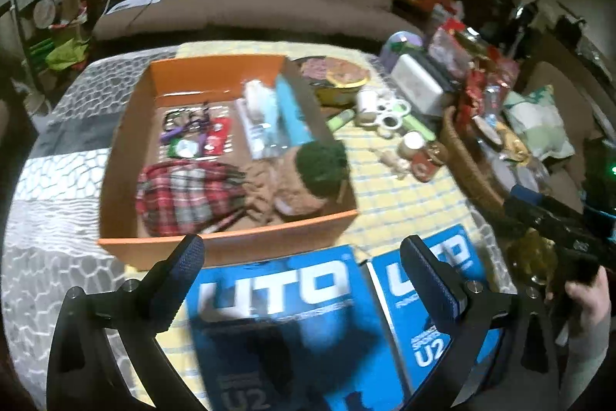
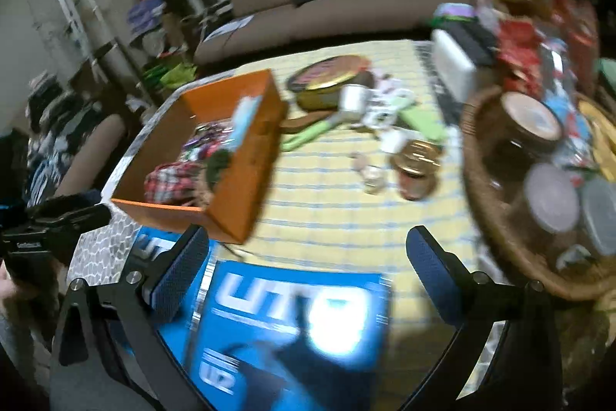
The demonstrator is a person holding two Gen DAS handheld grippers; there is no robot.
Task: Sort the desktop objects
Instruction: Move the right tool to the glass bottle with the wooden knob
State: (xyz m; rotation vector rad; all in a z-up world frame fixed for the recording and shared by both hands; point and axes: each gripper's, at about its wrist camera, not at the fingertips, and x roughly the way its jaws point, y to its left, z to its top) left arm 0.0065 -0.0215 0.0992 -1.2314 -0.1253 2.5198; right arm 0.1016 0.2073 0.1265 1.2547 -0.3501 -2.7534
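Sorted items are collected in the orange cardboard box (image 1: pixel 227 156). Both the left gripper (image 1: pixel 302 270) and right gripper (image 2: pixel 308 262) are held wide apart, empty, above the blue printed cartons (image 2: pixel 292 326).

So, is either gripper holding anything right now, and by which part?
Nothing is held. The left gripper and the right gripper both stand open and empty above the blue boxes, near the orange box.

Dim indoor light, heavy fisheye bending with black corners, motion blur throughout, and white glare on the blue box (image 2: pixel 292 318)
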